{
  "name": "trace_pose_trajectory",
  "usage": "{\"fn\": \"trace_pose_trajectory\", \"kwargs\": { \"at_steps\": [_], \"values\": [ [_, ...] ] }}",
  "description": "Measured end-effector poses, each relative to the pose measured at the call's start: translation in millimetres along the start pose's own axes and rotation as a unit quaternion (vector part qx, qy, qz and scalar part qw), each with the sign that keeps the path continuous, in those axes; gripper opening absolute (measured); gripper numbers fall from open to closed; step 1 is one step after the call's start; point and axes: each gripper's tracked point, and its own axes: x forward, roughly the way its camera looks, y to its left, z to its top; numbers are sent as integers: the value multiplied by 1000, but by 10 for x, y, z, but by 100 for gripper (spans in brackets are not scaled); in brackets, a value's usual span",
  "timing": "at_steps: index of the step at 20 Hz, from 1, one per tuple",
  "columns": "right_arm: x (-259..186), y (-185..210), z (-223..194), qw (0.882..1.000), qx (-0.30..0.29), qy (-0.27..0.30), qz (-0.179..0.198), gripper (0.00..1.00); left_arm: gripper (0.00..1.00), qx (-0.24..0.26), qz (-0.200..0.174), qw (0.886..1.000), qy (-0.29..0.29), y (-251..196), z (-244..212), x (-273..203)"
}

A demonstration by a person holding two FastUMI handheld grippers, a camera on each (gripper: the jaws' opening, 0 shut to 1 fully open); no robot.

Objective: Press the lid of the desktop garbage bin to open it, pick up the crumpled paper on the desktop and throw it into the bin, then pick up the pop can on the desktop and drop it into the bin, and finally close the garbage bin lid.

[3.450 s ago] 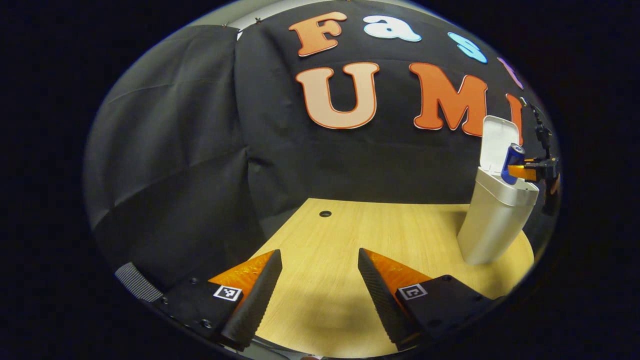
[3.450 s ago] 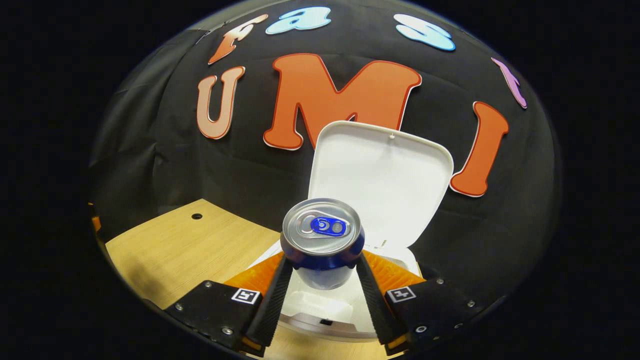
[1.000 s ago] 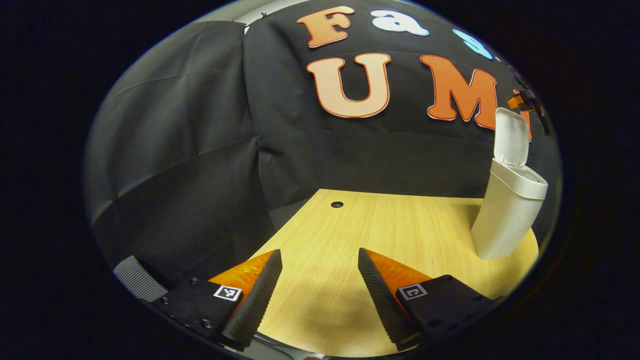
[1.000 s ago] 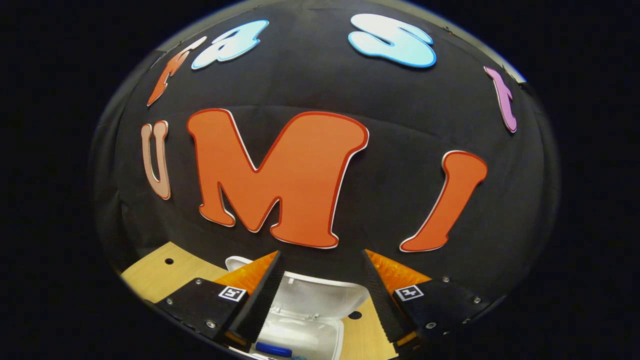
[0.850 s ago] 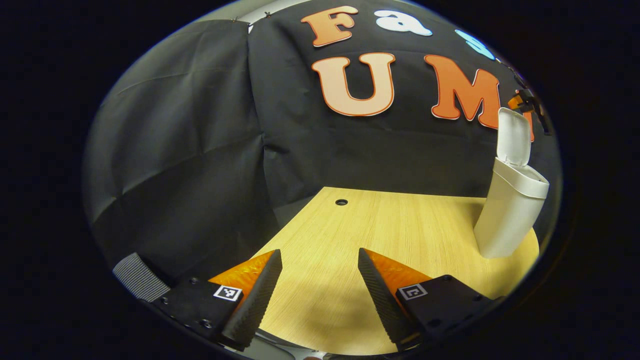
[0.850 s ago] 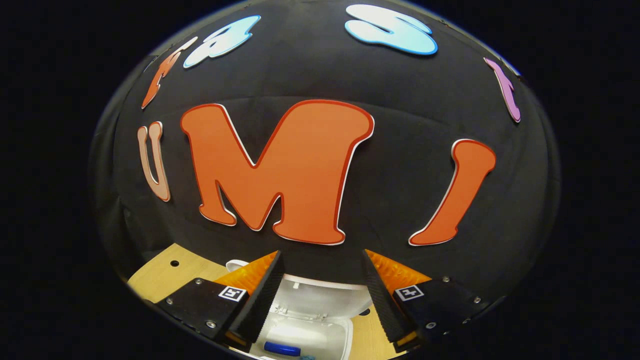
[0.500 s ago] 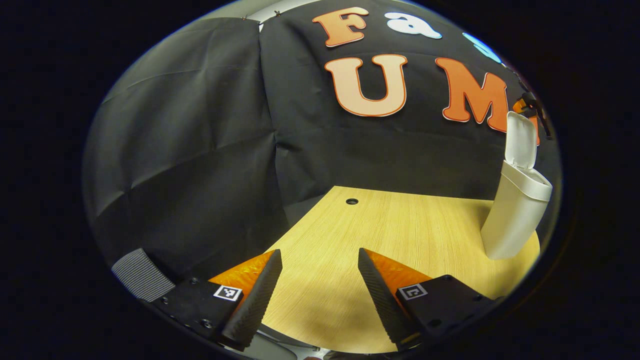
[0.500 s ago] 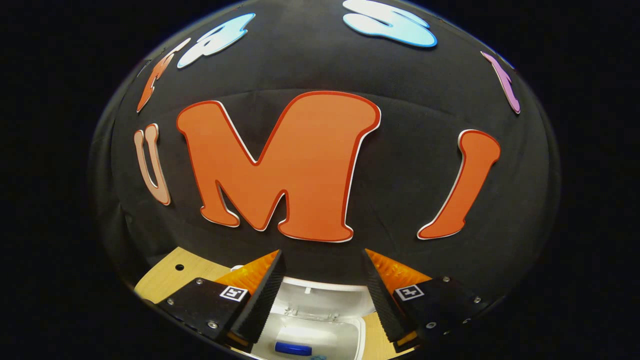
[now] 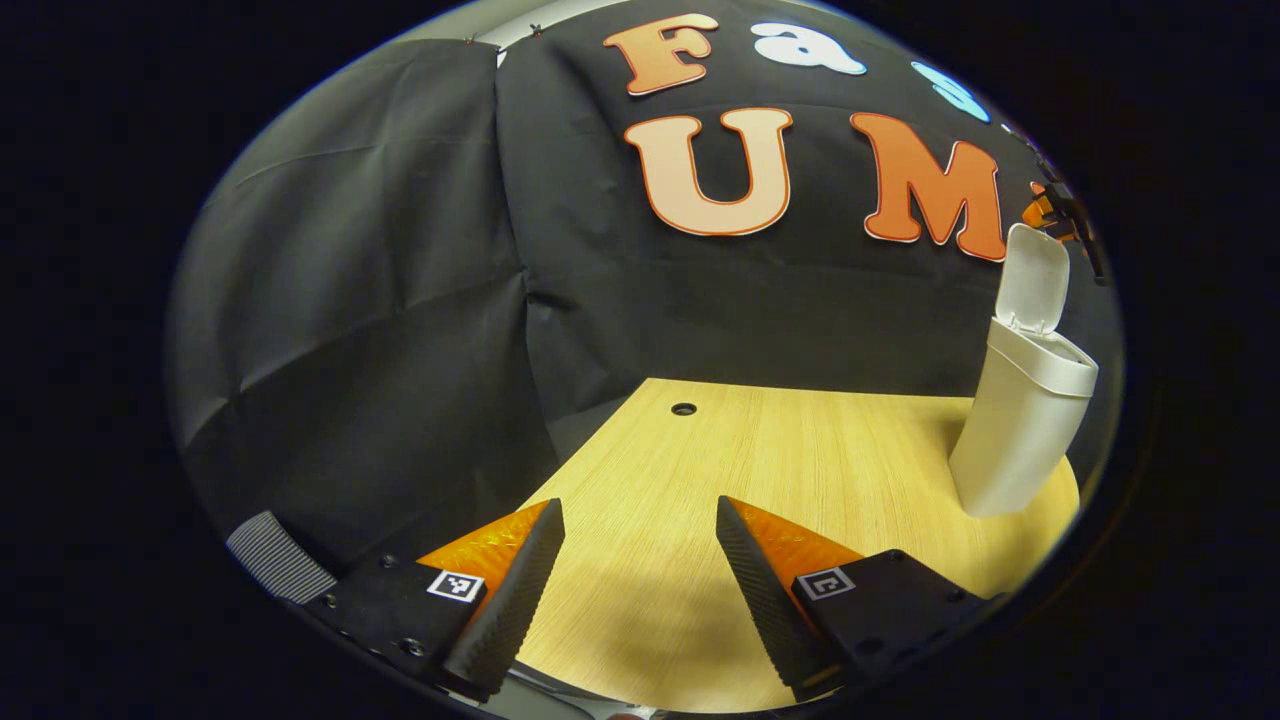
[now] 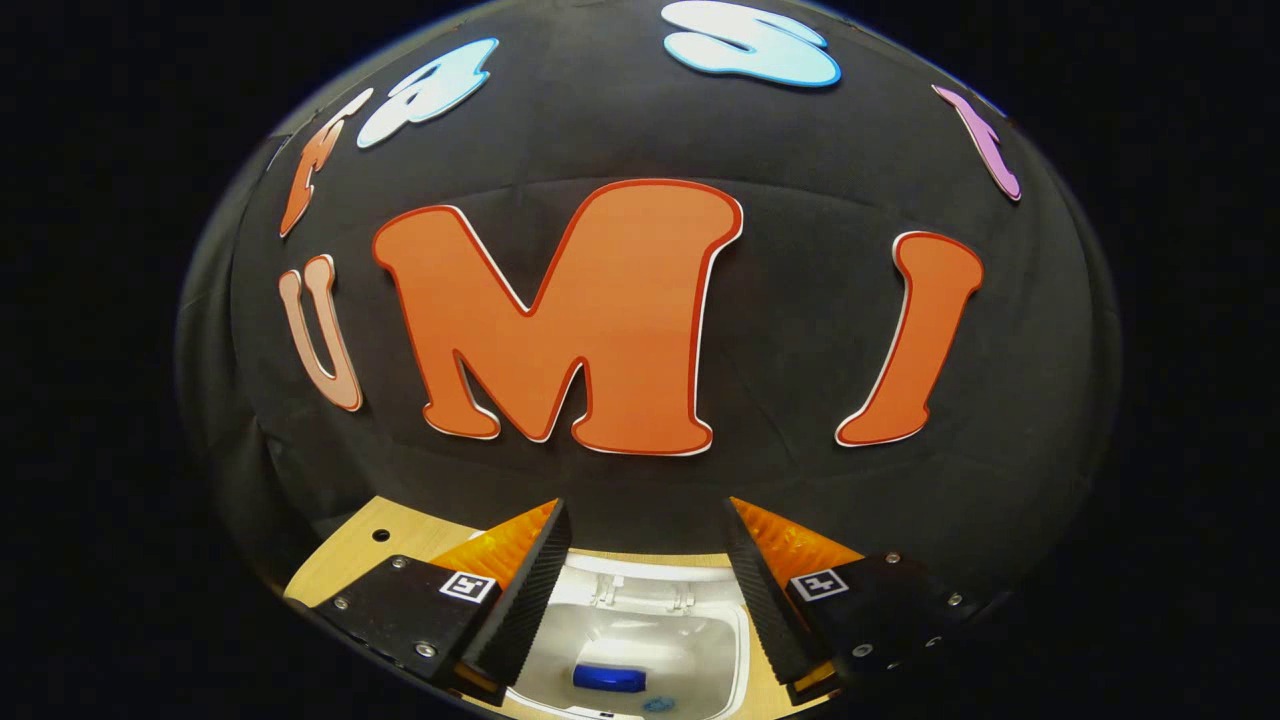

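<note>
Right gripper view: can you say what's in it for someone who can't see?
The open right gripper hangs above the white bin, looking down inside at the blue pop can. Behind is a black cloth wall.

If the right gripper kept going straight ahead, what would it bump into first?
Probably the black cloth wall. The open right gripper points at it, above the white plastic bin holding the blue pop can. Nothing seems between, though depth is unclear.

Smooth matt plastic bin, wood-grain desktop, matt creased cloth wall, ridged fingers
</note>
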Motion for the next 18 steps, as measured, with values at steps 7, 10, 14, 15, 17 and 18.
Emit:
{"fn": "trace_pose_trajectory", "kwargs": {
  "at_steps": [7,10,14,15,17,18],
  "values": [
    [-53,32,-428,999,-4,40,0,92,97,10,-18,1000,-1,-54,6,22],
    [-119,63,-589,999,1,51,3,92,98,18,-29,999,-2,-76,11,25],
    [-193,101,-847,998,-5,63,6,92,98,29,-47,998,-2,-136,26,44],
    [-208,110,-923,998,-6,68,7,92,98,32,-52,998,-2,-156,27,42],
    [-234,134,-1075,997,-4,78,7,92,97,40,-65,997,-5,-190,36,44],
    [-244,144,-1134,997,-1,81,7,92,98,45,-70,996,-6,-207,36,50]
  ]
}}
